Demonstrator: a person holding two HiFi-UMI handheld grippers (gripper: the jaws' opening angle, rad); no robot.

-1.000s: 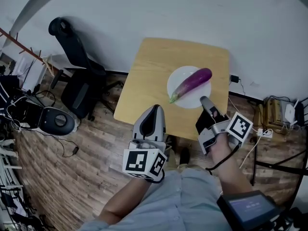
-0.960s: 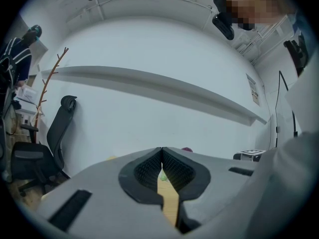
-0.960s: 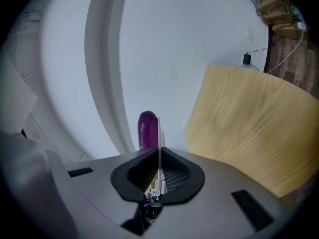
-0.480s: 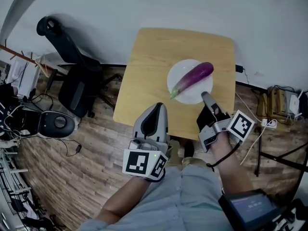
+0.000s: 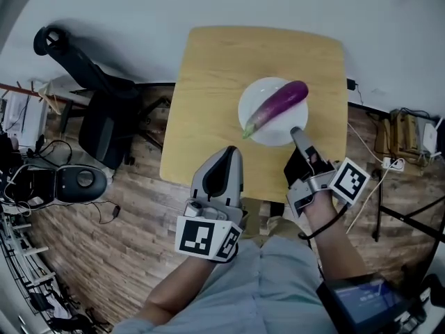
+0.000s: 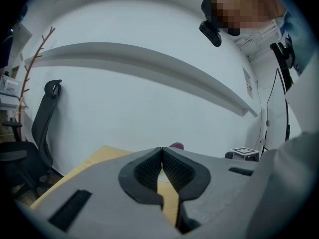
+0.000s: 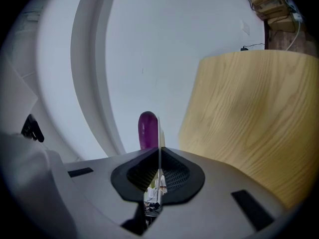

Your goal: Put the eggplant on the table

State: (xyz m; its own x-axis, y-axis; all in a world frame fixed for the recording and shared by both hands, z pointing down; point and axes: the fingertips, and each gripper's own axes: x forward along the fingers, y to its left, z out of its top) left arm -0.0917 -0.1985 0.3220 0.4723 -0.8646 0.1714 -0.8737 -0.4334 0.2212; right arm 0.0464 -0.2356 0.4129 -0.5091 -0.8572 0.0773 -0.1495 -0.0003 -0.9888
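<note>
Fingers [image 6: 142, 173] pressed shut, empty, on both my L gripper [image 5: 227, 153] and R gripper [image 5: 296, 131]; eggplant [image 5: 277, 107] lies diagonally on white plate [image 5: 256, 94], R gripper's tip near plate's rim, L gripper well short of plate, at table [image 5: 208, 82] edge.

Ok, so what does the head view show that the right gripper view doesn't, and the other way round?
Only the head view shows the left gripper, the black office chair and the wood floor. Only the right gripper view shows the inner faces of the right gripper close up, with its jaws together and nothing between them. Both views show the purple eggplant and the wooden table.
</note>
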